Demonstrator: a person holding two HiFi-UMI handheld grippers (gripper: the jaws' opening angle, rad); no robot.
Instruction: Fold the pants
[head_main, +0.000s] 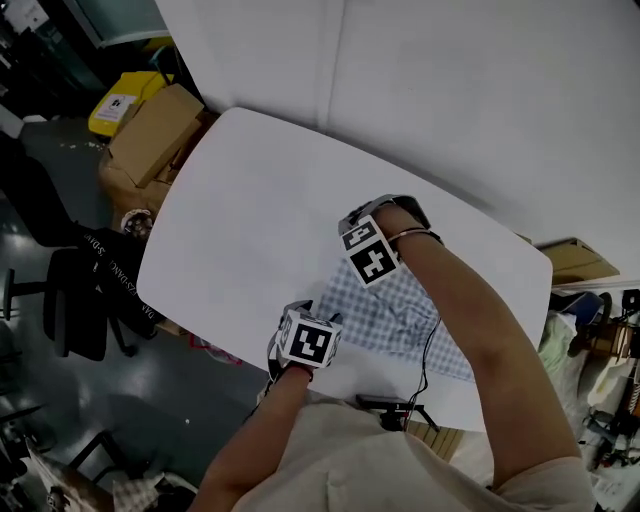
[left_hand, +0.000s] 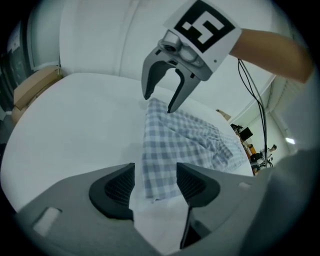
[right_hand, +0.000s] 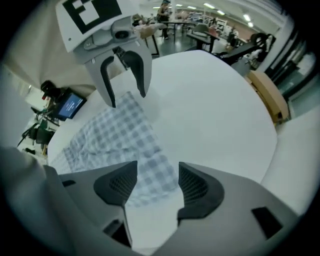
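Toward the near side of the white table (head_main: 270, 200), I find the checked pants (left_hand: 170, 145) lying with long axis running rightward from both tongs; left gripper (left_hand: 155, 185) and right gripper (right_hand: 154, 182) hang spread, empty, over its left-end corners.

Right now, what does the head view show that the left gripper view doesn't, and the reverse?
Only the head view: the yellow bin and black chair on the floor. Only the left gripper view: the left gripper's open jaws, and the right gripper's open jaws. Both: checked pants on the white table.
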